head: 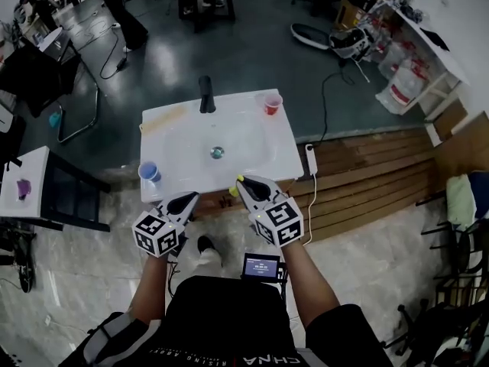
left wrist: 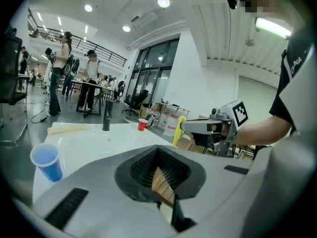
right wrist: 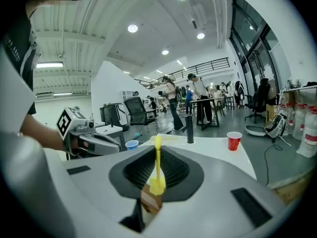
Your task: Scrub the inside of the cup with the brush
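Note:
A blue cup (head: 149, 173) (left wrist: 47, 161) (right wrist: 132, 145) stands at the front left corner of the white sink table (head: 263, 155). At the back right corner is a red cup (head: 273, 103) (left wrist: 142, 124) (right wrist: 234, 140). My right gripper (head: 243, 183) (right wrist: 156, 170) is shut on a yellow brush (right wrist: 157, 157) (left wrist: 177, 130), which points up and forward over the table's front edge. My left gripper (head: 183, 202) (left wrist: 159, 168) is shut with nothing in it, just in front of the table and right of the blue cup.
A black faucet (head: 206, 94) rises at the back of the basin, with a drain (head: 217, 152) in the middle. A pale strip (head: 163, 118) lies at the back left. A power strip (head: 311, 157) hangs at the right edge. Wooden decking (head: 367, 182) lies to the right.

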A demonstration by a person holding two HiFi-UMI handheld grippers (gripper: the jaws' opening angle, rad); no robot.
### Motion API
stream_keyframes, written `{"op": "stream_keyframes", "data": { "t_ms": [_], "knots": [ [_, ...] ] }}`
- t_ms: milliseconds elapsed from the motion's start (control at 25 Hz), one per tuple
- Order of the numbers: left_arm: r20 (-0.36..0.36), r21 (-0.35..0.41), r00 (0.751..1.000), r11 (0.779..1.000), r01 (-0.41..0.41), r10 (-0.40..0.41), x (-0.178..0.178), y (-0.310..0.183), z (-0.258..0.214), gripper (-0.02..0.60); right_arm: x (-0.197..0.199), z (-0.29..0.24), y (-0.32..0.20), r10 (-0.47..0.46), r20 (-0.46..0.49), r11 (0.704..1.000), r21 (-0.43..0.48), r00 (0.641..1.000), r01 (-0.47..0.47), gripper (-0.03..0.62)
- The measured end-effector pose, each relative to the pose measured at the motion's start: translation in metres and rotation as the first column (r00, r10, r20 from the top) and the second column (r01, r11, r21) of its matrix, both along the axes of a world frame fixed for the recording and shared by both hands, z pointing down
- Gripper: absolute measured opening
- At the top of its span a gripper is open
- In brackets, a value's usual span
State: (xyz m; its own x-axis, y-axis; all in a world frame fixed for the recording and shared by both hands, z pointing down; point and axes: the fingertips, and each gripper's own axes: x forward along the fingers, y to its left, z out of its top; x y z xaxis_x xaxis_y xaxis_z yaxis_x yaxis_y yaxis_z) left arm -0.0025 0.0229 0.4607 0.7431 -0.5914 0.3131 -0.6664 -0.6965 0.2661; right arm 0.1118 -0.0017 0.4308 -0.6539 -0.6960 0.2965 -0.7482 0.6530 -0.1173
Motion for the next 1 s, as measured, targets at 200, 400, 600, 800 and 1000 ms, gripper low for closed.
{"op": "stream_keyframes", "data": {
  "t_ms": [200,400,600,800,1000],
  "knots": [
    [-0.028,-0.021,1.000,1.000,-0.002,0.001,0.022,0.041,0.002,0.005,0.020,0.001,0.039,-0.009,0.017,1.000,0.005,1.000,0.009,0.040],
    [-0.040,-0.037,0.999,0.999,-0.010,0.009,0.035,0.073,0.006,0.005,0.028,-0.003,0.068,-0.021,0.025,0.999,0.024,0.999,0.021,0.040],
    [-0.028,-0.046,0.999,0.999,-0.019,0.017,0.043,0.096,0.015,0.005,0.034,0.001,0.088,-0.022,0.036,0.999,0.032,0.999,0.021,0.040],
    [-0.013,-0.050,0.999,0.998,-0.034,0.033,0.049,0.112,0.022,0.005,0.043,0.006,0.103,-0.017,0.040,0.999,0.028,0.999,0.016,0.040],
    [0.004,-0.044,0.999,0.998,-0.051,0.051,0.056,0.126,0.028,0.005,0.051,0.008,0.117,-0.013,0.037,0.999,0.036,0.999,0.012,0.040]
  ]
}}
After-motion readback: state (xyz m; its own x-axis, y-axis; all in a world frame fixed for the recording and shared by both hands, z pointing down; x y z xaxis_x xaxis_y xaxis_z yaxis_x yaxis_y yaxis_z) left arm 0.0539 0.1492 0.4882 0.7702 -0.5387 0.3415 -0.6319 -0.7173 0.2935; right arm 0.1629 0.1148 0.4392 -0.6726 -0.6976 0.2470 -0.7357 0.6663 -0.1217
